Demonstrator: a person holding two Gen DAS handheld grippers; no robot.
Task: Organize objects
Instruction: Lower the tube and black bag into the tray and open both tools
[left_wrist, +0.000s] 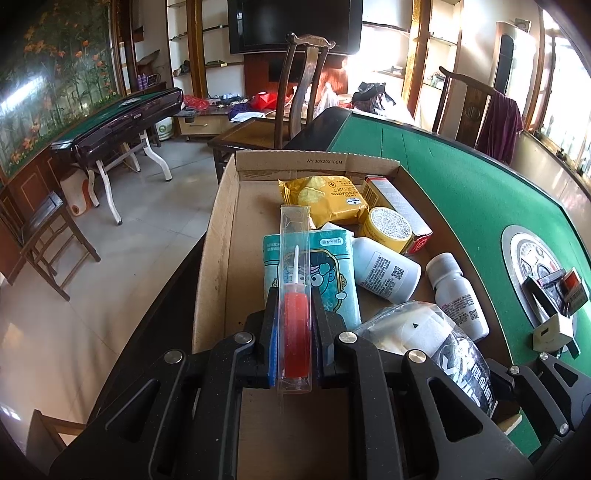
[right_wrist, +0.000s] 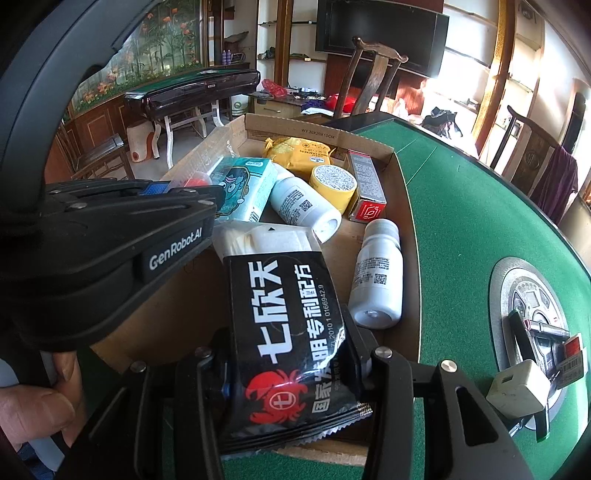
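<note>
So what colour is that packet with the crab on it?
The packet is black with white lettering and a red crab; clearest from the right wrist.

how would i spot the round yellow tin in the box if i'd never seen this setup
Find the open cardboard box at the edge of the green table. Toward its far end, the yellow tin lies between a yellow cracker packet and a long red-ended carton. It alone is round, with a speckled silver face.

Cardboard box flap: "WY 30X20X10CM"; left tongs: "GenRobot.AI".
</note>
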